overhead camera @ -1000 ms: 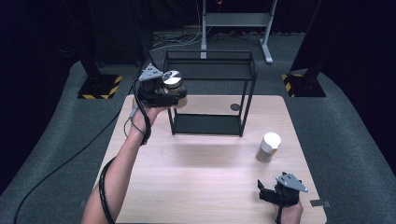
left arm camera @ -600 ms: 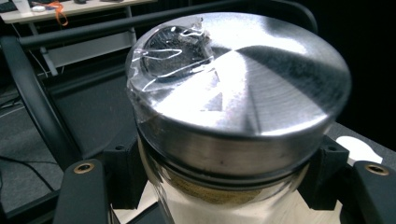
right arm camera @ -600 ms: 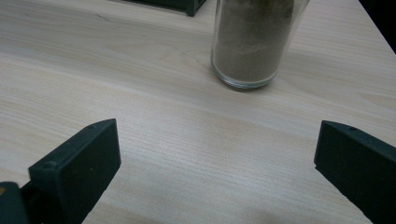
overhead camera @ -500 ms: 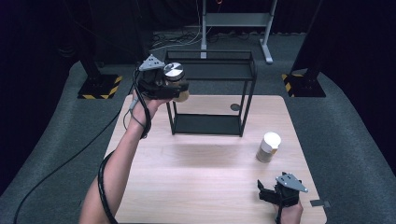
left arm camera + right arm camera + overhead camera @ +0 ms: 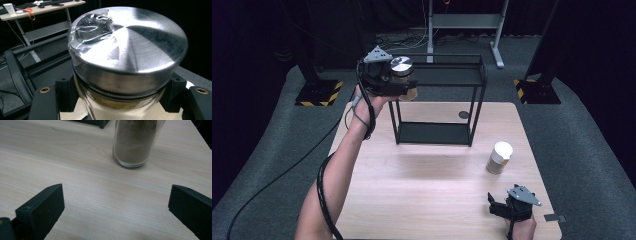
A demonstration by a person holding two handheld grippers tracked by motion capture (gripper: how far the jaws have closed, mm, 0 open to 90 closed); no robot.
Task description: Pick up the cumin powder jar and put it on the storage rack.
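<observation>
L gripper (image 5: pixel 398 86) clamps metal-lidded jar (image 5: pixel 402 75) above rack (image 5: pixel 477 80): likely shelving; next lower it. R gripper (image 5: pixel 504 206) open, idle.

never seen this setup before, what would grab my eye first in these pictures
First comes the jar with the shiny metal lid, held up in the air by the left gripper at the top left corner of the black wire shelf; in the left gripper view the lid looms over everything else. Next, a second jar with a pale lid stands alone on the wooden table, just ahead of the right gripper, whose jaws rest wide open.
</observation>
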